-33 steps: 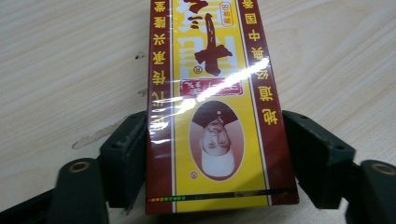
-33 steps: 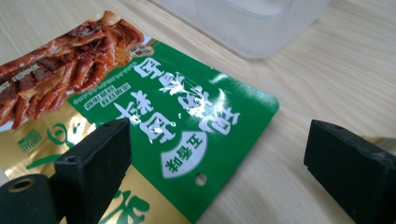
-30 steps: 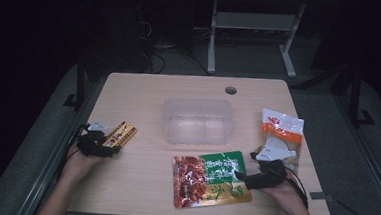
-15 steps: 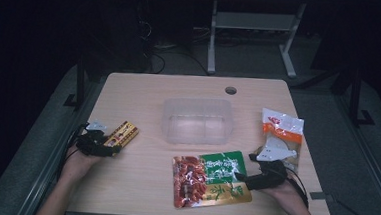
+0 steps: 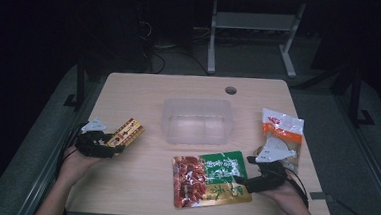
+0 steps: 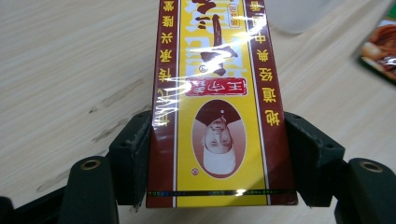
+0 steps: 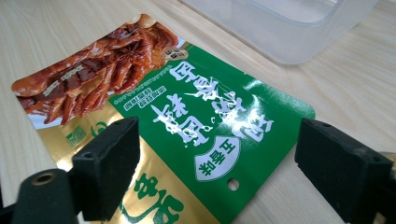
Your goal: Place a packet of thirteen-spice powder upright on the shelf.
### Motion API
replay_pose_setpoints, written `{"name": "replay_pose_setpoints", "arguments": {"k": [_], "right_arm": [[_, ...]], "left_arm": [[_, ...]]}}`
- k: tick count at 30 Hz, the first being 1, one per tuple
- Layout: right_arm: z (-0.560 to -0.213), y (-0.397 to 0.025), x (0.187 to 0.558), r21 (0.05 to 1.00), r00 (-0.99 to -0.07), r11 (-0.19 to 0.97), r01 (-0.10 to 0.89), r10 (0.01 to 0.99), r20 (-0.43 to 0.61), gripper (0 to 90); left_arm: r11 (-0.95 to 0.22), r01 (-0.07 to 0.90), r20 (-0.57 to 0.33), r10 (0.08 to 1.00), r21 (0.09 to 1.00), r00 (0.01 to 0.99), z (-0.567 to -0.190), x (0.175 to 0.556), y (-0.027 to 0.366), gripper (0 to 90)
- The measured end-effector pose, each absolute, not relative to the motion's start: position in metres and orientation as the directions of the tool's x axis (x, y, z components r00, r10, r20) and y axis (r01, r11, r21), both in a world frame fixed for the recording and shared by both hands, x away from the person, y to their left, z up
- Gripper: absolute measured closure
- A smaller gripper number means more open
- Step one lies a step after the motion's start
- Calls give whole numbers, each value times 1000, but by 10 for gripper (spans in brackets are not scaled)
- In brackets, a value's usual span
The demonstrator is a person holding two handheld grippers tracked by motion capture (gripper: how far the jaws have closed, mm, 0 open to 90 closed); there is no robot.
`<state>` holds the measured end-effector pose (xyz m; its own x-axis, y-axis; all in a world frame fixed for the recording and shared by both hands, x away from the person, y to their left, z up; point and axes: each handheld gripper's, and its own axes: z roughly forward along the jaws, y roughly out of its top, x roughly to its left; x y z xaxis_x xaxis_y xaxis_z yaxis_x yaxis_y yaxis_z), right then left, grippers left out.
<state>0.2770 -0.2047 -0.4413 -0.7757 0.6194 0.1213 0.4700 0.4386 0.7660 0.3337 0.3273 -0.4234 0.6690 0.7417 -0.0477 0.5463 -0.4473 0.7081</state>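
A yellow and maroon box lies lengthwise between the jaws of my left gripper, whose pads press on both of its long sides. In the high view that box is at the table's left, with the left gripper behind its near end. A green, gold and red food pouch lies flat near the front edge. My right gripper is at its right side. In the right gripper view, the right gripper stands wide open over the pouch, with its pads apart from the pouch.
An empty clear plastic container stands mid-table, and its near corner lies just past the pouch. A white and orange snack bag lies at the right. The wooden table has a cable hole at the back.
My right gripper has edged slightly left toward the pouch. The left gripper and the box have hardly moved.
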Motion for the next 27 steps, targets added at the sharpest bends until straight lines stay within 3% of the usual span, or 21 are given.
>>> {"name": "replay_pose_setpoints", "arguments": {"k": [10,16,27], "right_arm": [[-439,-209,275,774,-802,436,459,578,150,161],[-437,-207,274,771,-817,449,451,556,154,126],[-429,-195,276,794,-868,462,396,471,158,142]], "left_arm": [[-478,470,-31,677,742,736,-408,318,309,320],[-492,421,-30,622,762,782,-400,310,293,320],[-540,320,-39,466,778,884,-393,303,264,320]]}}
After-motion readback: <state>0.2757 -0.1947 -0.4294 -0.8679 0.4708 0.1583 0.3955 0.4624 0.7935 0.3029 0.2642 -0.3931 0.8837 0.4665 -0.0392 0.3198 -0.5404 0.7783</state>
